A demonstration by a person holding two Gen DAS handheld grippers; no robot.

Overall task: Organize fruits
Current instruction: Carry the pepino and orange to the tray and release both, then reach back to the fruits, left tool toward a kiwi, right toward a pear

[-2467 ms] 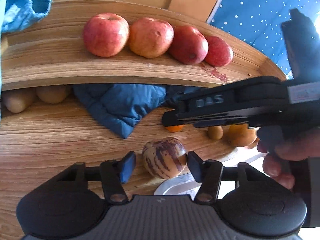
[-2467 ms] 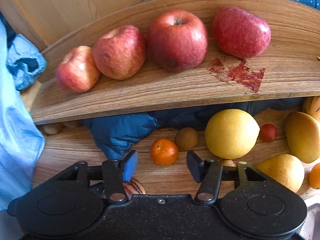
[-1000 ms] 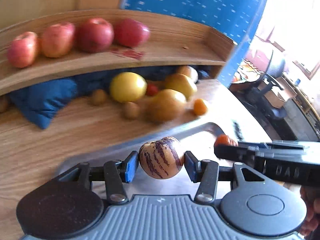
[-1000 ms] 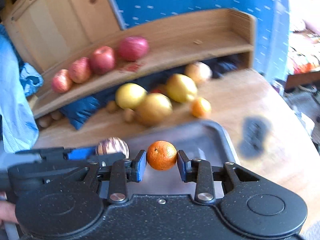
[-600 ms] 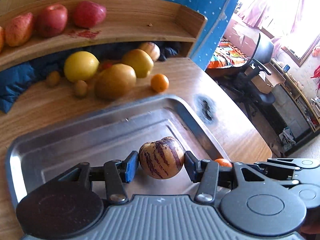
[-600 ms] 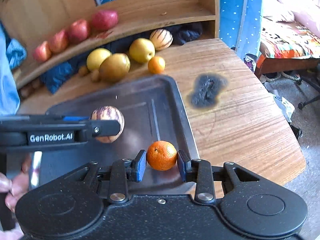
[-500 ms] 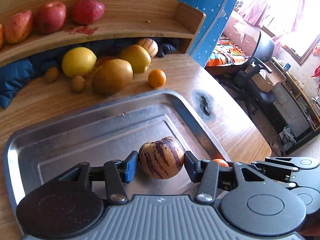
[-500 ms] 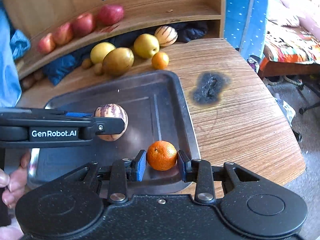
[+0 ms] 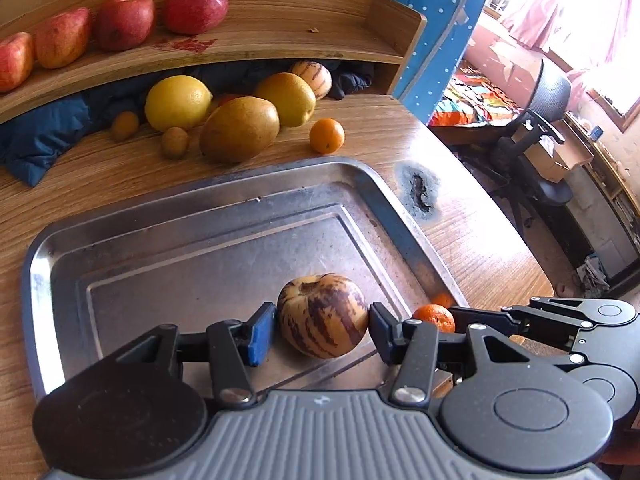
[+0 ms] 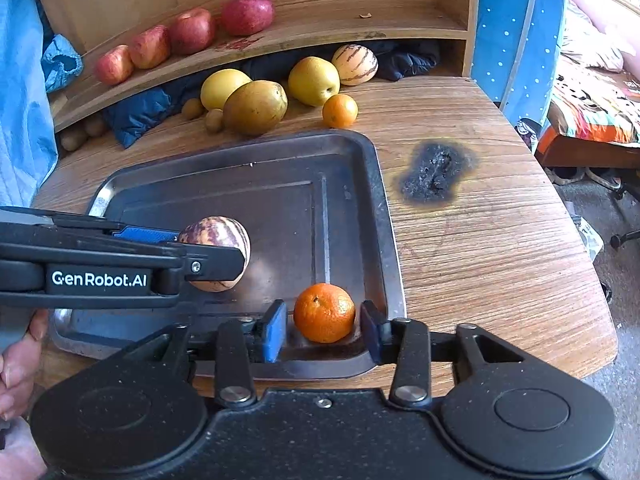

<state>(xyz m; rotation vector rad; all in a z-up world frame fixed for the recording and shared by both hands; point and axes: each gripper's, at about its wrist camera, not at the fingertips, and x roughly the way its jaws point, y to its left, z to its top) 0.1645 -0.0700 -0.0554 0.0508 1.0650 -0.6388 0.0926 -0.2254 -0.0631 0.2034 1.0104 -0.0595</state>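
A metal tray (image 9: 200, 208) lies on the wooden table. My left gripper (image 9: 322, 328) is shut on a purple-striped round fruit (image 9: 322, 316), held low over the tray's right half; whether the fruit touches the floor I cannot tell. In the right wrist view the same fruit (image 10: 218, 240) sits partly behind the left gripper (image 10: 224, 258). My right gripper (image 10: 324, 328) is slightly open around a tangerine (image 10: 324, 312) that rests in the tray's (image 10: 380, 208) near right corner, with a thin gap at each pad. In the left wrist view the tangerine (image 9: 434, 316) shows beside the right gripper (image 9: 454, 314).
Several red apples (image 10: 192, 30) line the curved shelf. Behind the tray lie a yellow citrus (image 9: 178, 102), a brown pear (image 9: 240, 128), a small orange (image 9: 327, 136), a second striped fruit (image 9: 312, 76) and a blue cloth (image 9: 40, 140). A burn mark (image 10: 436, 176) lies right of the tray, near the table edge.
Both grippers carried their fruit from the shelf area to the tray. In the last half second the right fingers parted slightly from the tangerine; the left stays clamped.
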